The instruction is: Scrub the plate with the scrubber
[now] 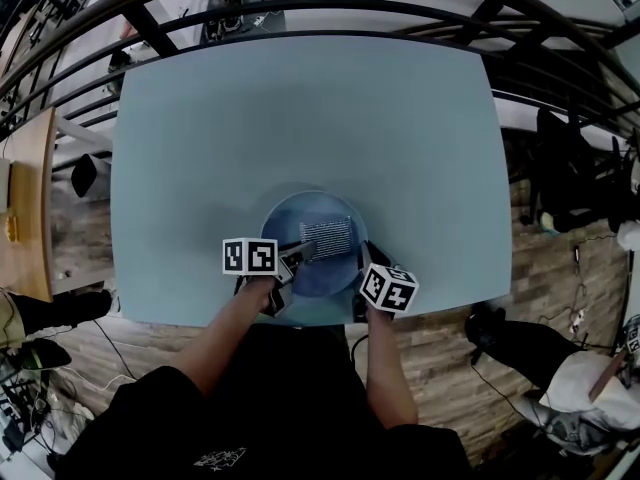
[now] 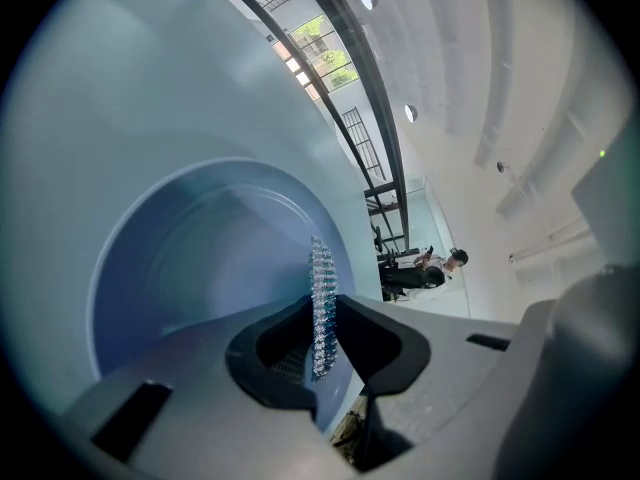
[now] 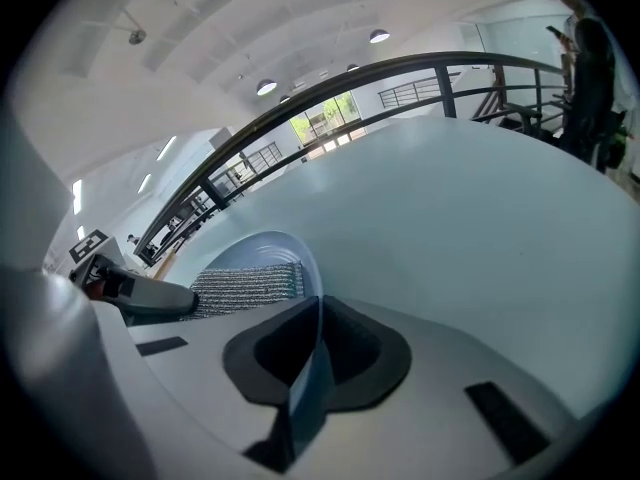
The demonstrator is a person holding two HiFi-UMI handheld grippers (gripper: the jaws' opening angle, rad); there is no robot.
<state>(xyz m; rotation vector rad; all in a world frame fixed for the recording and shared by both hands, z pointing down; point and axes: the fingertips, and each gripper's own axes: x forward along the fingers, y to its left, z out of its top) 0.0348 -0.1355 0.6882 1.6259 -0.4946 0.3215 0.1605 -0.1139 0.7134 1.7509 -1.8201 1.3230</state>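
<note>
Blue plate [image 1: 285,218] rim clamped in right tool [image 1: 363,255], pitched down | left tool [image 1: 298,251] clamps scrubber [image 1: 328,234] over plate

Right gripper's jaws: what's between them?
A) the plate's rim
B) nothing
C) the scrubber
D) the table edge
A: the right gripper view shows the right gripper shut on the near rim of the plate, while the scrubber is clamped in the left gripper.
</note>
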